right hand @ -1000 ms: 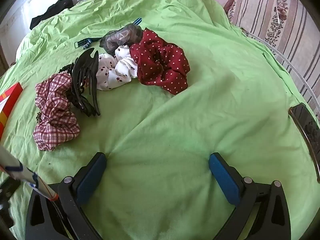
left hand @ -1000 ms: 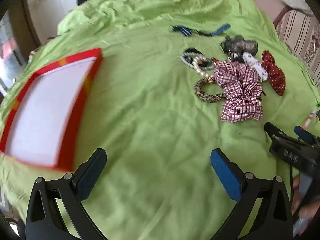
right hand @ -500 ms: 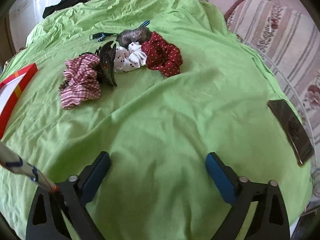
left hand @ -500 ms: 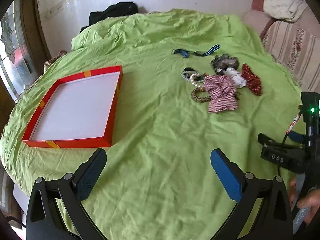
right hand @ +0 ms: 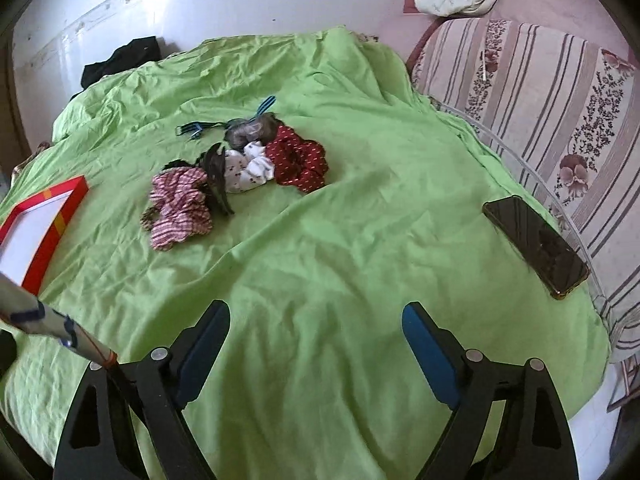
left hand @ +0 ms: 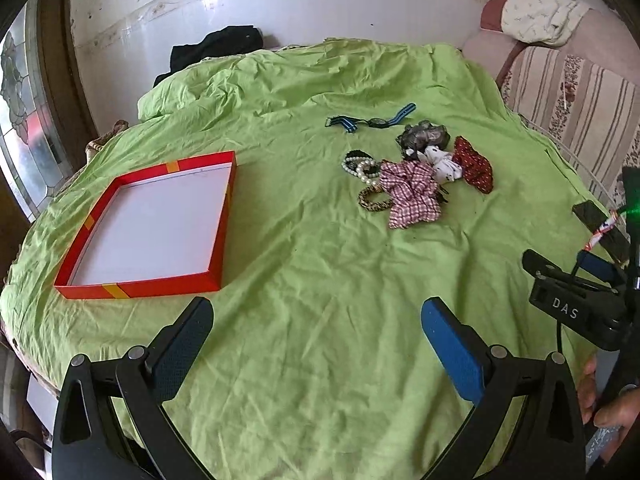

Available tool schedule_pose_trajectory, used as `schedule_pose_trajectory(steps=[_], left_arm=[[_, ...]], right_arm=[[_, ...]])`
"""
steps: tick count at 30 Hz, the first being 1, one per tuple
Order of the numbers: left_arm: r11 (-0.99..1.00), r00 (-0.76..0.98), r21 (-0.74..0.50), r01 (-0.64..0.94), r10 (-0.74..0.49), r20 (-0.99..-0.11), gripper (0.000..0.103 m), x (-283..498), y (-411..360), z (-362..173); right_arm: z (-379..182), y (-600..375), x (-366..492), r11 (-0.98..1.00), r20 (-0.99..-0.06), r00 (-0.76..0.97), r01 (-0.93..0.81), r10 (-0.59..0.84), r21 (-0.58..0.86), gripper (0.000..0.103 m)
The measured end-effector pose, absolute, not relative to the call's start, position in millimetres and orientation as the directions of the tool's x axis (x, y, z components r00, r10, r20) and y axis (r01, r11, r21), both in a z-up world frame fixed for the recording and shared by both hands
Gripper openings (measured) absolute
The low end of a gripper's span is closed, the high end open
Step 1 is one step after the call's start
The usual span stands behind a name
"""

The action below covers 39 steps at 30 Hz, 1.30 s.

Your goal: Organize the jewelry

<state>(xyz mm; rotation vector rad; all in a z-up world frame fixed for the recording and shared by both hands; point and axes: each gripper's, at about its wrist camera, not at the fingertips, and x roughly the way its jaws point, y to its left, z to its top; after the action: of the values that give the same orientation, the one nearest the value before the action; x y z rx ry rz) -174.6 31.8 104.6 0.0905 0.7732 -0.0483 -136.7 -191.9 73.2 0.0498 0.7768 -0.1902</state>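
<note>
- Left gripper point(left hand: 318, 322) is spread wide, nothing in it, over bare green sheet point(left hand: 320, 264).
- Jewelry pile point(left hand: 416, 172) lies well off at its 1 o'clock; red tray point(left hand: 140, 288) at 10.
- Right gripper point(right hand: 316, 328) gapes empty too, pile point(right hand: 236, 176) at 11, phone point(right hand: 536, 240) at 2.

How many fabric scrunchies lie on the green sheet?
4, clustered: plaid scrunchie nearest, white spotted scrunchie behind it, red dotted scrunchie at right, grey scrunchie farthest. Others may hide underneath.
</note>
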Motion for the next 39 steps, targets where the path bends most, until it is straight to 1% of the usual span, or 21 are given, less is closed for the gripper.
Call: schedule_pose_trajectory(steps=[7, 13, 20, 26, 39], left_arm=[[0.993, 0.709, 0.042, 0.111, -0.049, -0.704, 0.103, -183.9, 25.9, 106.7], [0.994, 0.666, 0.01, 0.113, -0.068, -0.743, 0.103, -183.0, 27.6, 104.0], [0.993, 0.638, -0.033, 0.11, -0.096, -0.764, 0.103, -183.7, 31.7, 102.9], [0.995, 0.651, -0.031, 0.093, -0.084, -0.754, 0.103, -185.1, 36.2, 105.9], [0.996, 0.638, -0.018, 0.091, -0.072, -0.767, 0.103, -179.8, 35.4, 99.9]], right_arm=[[79.6, -186.0, -148.0, 0.98, -0.678, 0.715, 0.197, -0.172, -0.041, 0.089], [84.2, -189.5, -153.6, 0.976, -0.673, 0.717, 0.214, -0.181, -0.034, 0.089], [78.1, -187.3, -155.8, 0.983, -0.699, 0.699, 0.185, -0.147, -0.022, 0.089], [76.7, -183.6, -157.7, 0.985, -0.696, 0.703, 0.169, -0.144, -0.033, 0.089], [70.2, -184.1, -154.3, 0.987, -0.712, 0.69, 0.161, -0.131, -0.026, 0.089]])
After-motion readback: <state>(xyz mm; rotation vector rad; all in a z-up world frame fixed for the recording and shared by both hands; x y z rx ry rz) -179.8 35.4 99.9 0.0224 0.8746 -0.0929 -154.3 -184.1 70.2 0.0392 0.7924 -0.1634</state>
